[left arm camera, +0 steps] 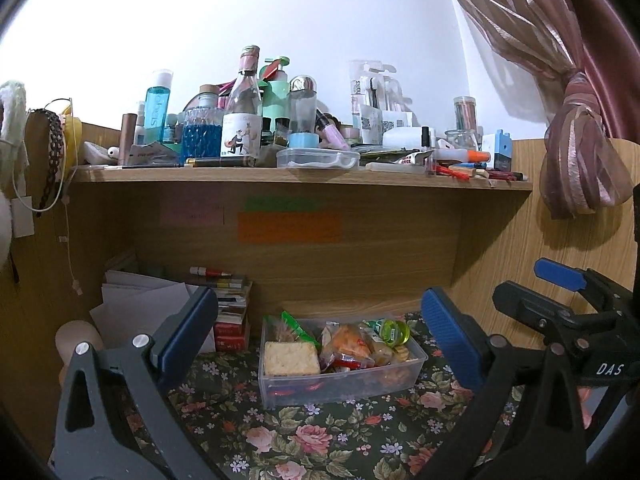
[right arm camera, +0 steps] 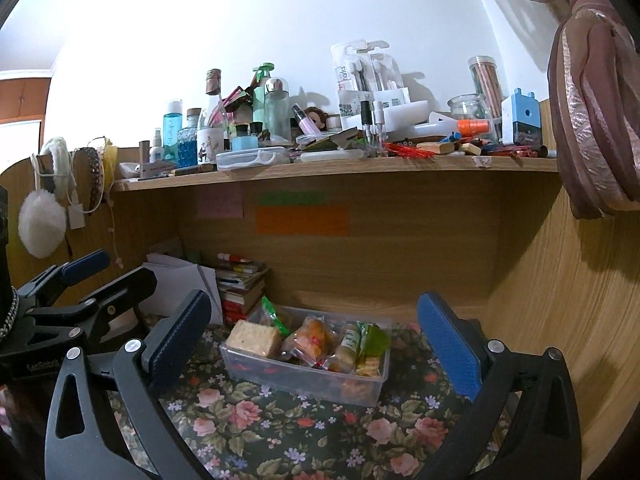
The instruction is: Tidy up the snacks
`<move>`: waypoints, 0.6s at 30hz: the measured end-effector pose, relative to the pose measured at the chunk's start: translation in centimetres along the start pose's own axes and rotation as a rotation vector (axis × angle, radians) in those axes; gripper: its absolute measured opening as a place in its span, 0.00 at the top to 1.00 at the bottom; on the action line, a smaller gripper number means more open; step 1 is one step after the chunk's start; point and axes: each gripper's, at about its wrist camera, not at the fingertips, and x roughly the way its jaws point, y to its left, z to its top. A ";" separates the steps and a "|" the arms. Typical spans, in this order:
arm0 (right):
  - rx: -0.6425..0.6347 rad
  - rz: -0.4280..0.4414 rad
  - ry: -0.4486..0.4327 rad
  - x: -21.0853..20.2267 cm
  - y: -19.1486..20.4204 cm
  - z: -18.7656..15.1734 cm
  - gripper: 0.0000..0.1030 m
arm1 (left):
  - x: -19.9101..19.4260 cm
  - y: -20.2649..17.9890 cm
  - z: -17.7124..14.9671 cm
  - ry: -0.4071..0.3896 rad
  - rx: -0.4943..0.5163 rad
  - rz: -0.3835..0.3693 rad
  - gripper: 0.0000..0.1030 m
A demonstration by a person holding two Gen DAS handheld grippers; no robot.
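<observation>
A clear plastic box point(left arm camera: 340, 388) point(right arm camera: 304, 380) stands on the floral cloth point(left arm camera: 320, 440), in the alcove under the shelf. Inside lie a pale cracker pack point(left arm camera: 290, 358) point(right arm camera: 254, 338), an orange snack packet point(left arm camera: 346, 340) point(right arm camera: 314, 334), a green-wrapped snack point(left arm camera: 394, 332) point(right arm camera: 372, 340) and several more. My left gripper point(left arm camera: 319, 304) is open in front of the box, its blue pads wide apart with nothing between them. My right gripper point(right arm camera: 315, 302) is likewise open and holds nothing, a little back from the box. Each shows at the edge of the other's view: right gripper point(left arm camera: 518, 280), left gripper point(right arm camera: 126, 267).
The wooden shelf point(left arm camera: 304, 180) above is crowded with bottles, jars and pens. A stack of small books point(left arm camera: 232, 308) and white papers point(left arm camera: 152, 300) sit left of the box. A tied curtain point(left arm camera: 580, 160) hangs at the right by the wooden side panel point(right arm camera: 560, 300).
</observation>
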 end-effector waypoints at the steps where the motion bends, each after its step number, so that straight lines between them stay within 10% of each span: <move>1: -0.001 -0.001 0.000 0.0 0.0 0.0 0.00 | 0.0 0.0 0.0 0.001 -0.003 -0.001 0.00; 18: 0.001 -0.005 0.000 0.2 -0.3 0.0 0.00 | 0.4 0.1 0.0 0.007 -0.011 -0.004 0.00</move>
